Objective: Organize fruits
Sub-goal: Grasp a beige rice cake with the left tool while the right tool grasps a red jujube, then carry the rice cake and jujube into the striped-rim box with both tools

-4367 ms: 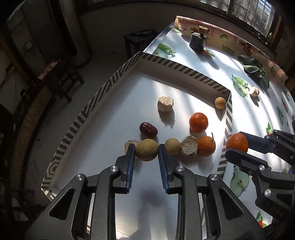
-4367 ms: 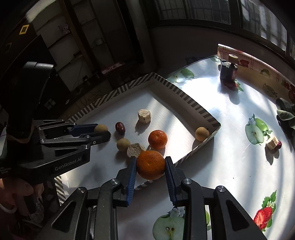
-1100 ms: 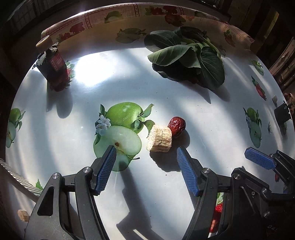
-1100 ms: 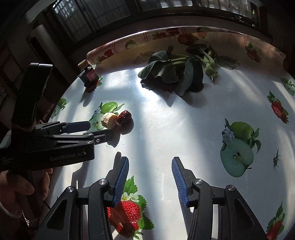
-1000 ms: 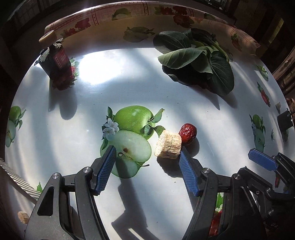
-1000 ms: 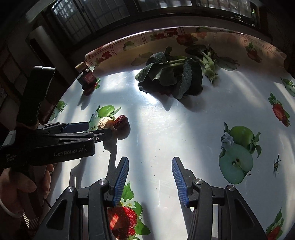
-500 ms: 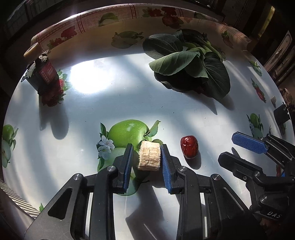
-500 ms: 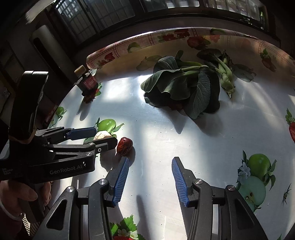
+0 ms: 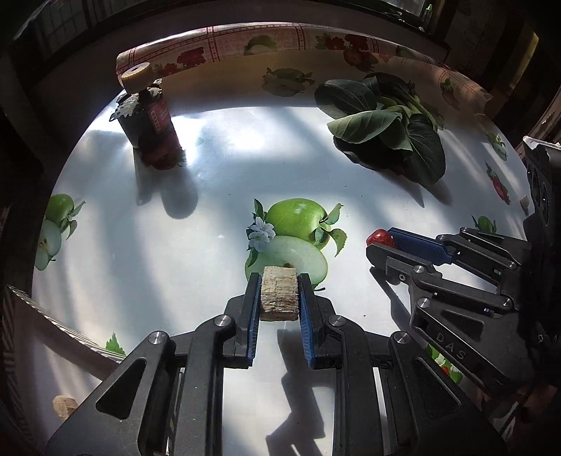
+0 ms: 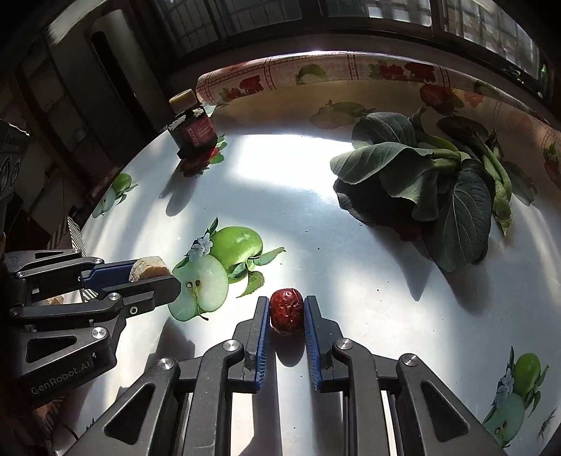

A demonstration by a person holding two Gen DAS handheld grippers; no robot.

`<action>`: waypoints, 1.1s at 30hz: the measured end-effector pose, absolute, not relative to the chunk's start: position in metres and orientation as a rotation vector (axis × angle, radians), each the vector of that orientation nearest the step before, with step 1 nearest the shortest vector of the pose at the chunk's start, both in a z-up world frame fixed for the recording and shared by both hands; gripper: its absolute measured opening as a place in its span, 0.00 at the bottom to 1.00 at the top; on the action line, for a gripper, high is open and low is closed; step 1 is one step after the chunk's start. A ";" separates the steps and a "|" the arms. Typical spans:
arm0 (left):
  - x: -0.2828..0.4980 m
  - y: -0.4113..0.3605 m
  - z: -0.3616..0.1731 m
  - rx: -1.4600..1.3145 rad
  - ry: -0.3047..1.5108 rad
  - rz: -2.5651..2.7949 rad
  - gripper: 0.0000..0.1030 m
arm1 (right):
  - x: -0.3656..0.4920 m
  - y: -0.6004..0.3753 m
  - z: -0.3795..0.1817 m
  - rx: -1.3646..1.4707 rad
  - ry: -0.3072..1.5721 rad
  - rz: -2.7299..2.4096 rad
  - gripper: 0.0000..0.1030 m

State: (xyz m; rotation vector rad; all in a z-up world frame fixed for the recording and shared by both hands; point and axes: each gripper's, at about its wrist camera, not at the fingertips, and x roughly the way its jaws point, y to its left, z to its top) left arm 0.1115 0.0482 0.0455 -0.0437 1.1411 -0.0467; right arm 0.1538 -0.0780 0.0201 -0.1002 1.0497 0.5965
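Both tools have just clamped down. A second ago they stood wide over the counter (image 9: 196, 245); now the left tool (image 9: 279, 293) holds the pale fibrous chunk (image 9: 278, 293), just above the printed apple. The right tool (image 10: 286, 312) grips the red date (image 10: 286, 311), which rests on the counter. Both pieces look ready to lift toward the striped tray edge (image 9: 52, 324) at left.

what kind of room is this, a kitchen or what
Probably a home kitchen or dining corner: a fruit-print oilcloth covers the table, with leafy greens and a small dark bottle under barred windows.
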 end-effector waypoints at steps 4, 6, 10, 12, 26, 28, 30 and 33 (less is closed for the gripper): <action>0.095 0.054 0.051 -0.059 1.139 -0.020 0.19 | 0.137 -0.082 0.033 -0.106 1.031 0.601 0.18; 0.084 0.056 0.054 -0.055 1.134 -0.007 0.19 | 0.127 -0.089 0.041 -0.082 1.025 0.596 0.18; 0.061 0.060 0.060 -0.061 1.128 0.009 0.19 | 0.100 -0.097 0.054 -0.044 1.024 0.585 0.18; 0.050 0.063 0.062 -0.062 1.125 0.016 0.19 | 0.085 -0.096 0.059 -0.046 1.024 0.590 0.18; -0.015 0.097 0.078 -0.037 1.080 0.103 0.19 | 0.009 -0.060 0.081 -0.049 1.012 0.669 0.18; -0.021 0.104 0.080 -0.039 1.075 0.118 0.19 | 0.003 -0.052 0.083 -0.059 1.005 0.683 0.18; -0.028 0.112 0.081 -0.045 1.072 0.130 0.19 | -0.002 -0.043 0.084 -0.066 1.005 0.702 0.18; -0.037 0.123 0.082 -0.051 1.069 0.149 0.19 | -0.010 -0.029 0.086 -0.082 0.998 0.728 0.18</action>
